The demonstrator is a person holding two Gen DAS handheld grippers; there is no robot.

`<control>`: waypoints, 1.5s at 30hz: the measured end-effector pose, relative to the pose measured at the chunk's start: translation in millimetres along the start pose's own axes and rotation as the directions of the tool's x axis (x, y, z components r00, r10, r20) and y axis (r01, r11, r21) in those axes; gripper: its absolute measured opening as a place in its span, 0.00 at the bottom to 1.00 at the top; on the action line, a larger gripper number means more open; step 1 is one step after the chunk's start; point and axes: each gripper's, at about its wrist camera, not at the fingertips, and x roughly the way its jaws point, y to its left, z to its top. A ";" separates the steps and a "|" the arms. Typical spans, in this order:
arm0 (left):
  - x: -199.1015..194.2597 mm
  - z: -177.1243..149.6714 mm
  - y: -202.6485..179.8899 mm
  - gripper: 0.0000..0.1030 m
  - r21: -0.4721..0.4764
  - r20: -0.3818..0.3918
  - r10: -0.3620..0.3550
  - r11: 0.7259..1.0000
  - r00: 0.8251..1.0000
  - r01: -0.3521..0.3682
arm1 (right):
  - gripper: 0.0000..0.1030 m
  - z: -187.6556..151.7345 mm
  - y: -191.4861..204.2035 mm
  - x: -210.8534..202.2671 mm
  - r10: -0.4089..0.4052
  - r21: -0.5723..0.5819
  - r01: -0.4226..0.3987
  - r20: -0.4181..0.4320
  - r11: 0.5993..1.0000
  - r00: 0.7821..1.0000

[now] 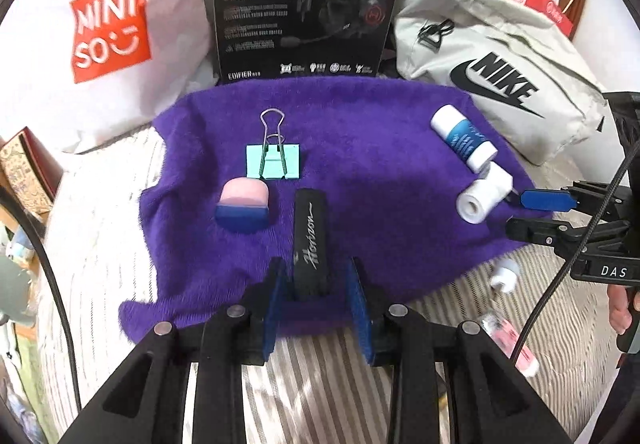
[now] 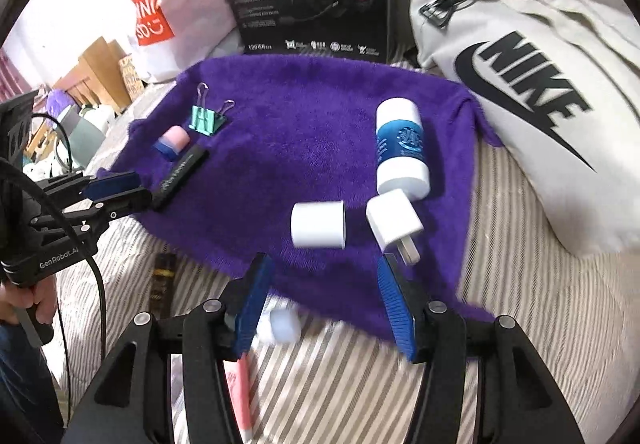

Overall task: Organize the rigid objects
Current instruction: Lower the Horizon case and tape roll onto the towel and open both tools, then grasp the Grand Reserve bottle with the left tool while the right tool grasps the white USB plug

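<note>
Two open grippers: left gripper (image 1: 316,304) straddles the black bar (image 1: 310,244) on the purple cloth (image 1: 360,131) (stiff, light; pinch its long sides), right gripper (image 2: 324,296) gapes empty near the white charger (image 2: 394,222)

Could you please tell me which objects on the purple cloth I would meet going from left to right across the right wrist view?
Pink and blue eraser → teal binder clip → white cap → white plug adapter. The black bar and the white and blue bottle overlap their neighbours, so I left them out.
</note>
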 end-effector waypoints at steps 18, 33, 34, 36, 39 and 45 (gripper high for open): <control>-1.0 -68.6 -59.6 0.40 0.084 -0.048 0.008 0.997 0.999 -0.004 | 0.57 -101.0 1.0 -57.2 0.013 0.129 -0.017 0.029 0.991 0.999; -2.7 -69.5 -55.6 0.23 0.133 -0.026 0.011 0.991 1.000 -0.007 | 0.57 -109.0 0.9 -52.7 0.025 0.155 -0.031 0.039 0.987 0.999; -2.9 -69.4 -56.1 0.23 0.133 -0.023 0.009 0.991 1.000 -0.006 | 0.57 -106.2 1.4 -50.2 0.027 0.154 -0.033 0.042 0.988 0.999; -3.0 -69.9 -56.8 0.23 0.137 -0.023 0.009 0.991 1.000 -0.006 | 0.57 -98.3 4.4 -42.4 0.019 0.125 -0.025 0.047 0.992 0.999; -5.1 -70.8 -54.1 0.23 0.127 -0.032 0.005 0.992 0.999 -0.001 | 0.55 -80.6 10.8 -21.3 -0.013 0.074 0.012 0.023 0.997 1.000; -12.2 -79.5 -43.4 0.22 0.088 -0.028 0.013 0.996 1.000 -0.010 | 0.55 -60.2 21.0 2.2 0.010 0.024 -0.010 0.023 1.000 1.000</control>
